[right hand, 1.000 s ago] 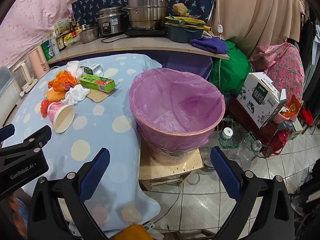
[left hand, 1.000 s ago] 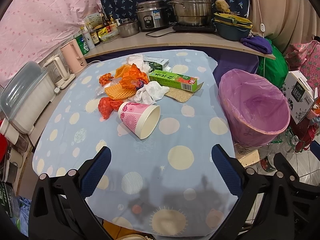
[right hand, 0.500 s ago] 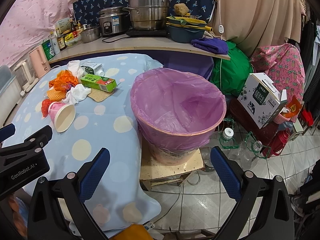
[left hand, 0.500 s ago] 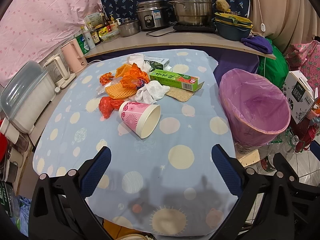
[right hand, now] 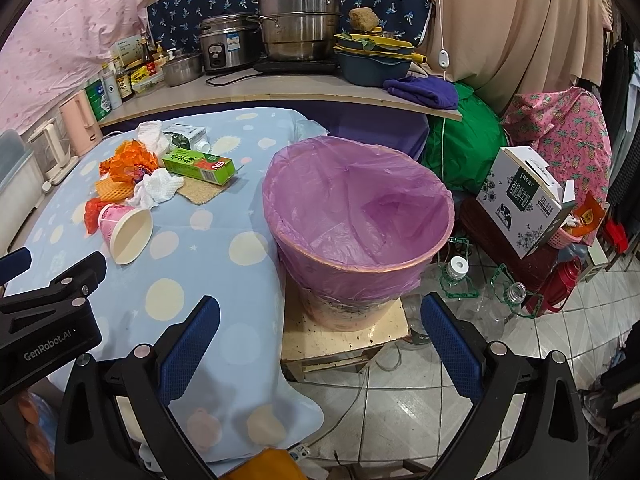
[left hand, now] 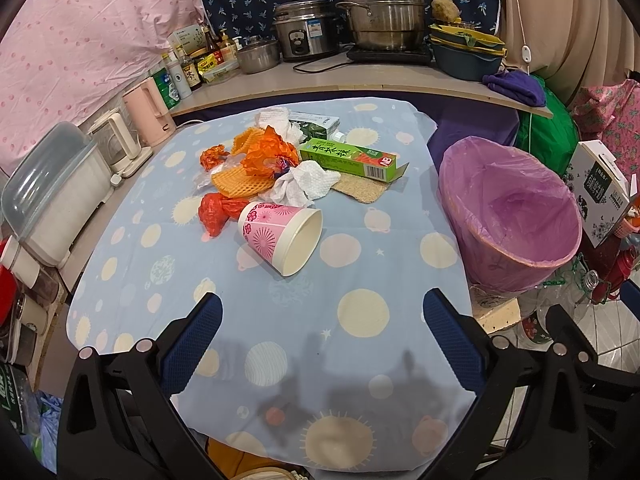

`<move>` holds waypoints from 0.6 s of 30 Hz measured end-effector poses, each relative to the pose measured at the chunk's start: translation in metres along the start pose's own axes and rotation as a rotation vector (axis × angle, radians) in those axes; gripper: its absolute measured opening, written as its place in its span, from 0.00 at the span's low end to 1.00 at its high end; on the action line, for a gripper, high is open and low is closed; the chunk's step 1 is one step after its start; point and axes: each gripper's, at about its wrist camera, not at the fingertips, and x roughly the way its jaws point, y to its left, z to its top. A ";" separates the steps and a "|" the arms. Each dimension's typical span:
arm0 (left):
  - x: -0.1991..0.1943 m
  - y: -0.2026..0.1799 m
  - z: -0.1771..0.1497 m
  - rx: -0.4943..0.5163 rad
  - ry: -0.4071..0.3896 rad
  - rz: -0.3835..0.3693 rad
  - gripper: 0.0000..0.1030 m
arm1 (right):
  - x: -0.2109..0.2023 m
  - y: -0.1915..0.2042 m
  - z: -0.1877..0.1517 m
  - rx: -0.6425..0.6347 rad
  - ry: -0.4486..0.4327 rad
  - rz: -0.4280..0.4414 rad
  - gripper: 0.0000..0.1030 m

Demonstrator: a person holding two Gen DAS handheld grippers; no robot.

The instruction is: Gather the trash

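A pile of trash lies on the blue spotted tablecloth (left hand: 360, 276): a pink paper cup (left hand: 280, 238) on its side, a green carton (left hand: 348, 159), white tissue (left hand: 304, 186), orange wrappers (left hand: 264, 152), red plastic (left hand: 214, 212) and a brown sponge pad (left hand: 360, 192). A bin with a purple liner (left hand: 508, 216) stands right of the table; it also shows in the right wrist view (right hand: 356, 216). My left gripper (left hand: 322, 320) is open and empty, short of the cup. My right gripper (right hand: 320, 324) is open and empty, in front of the bin.
A counter (left hand: 360, 80) behind holds pots, a rice cooker (left hand: 304, 38), bottles and kettles (left hand: 146, 110). A white box (right hand: 528, 200), plastic bottles (right hand: 456, 276) and clutter sit on the tiled floor right of the bin. The bin stands on a low wooden stool (right hand: 344, 340).
Both views have shifted very slightly; the trash and bin have not moved. Both grippers stay open.
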 end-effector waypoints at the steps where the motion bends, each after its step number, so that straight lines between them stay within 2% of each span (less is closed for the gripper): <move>1: 0.000 0.000 0.000 0.000 0.000 0.000 0.93 | 0.000 0.000 0.000 0.000 0.001 0.000 0.94; 18: -0.001 0.004 -0.005 -0.005 0.009 -0.002 0.93 | 0.000 0.004 -0.002 -0.003 0.006 0.002 0.94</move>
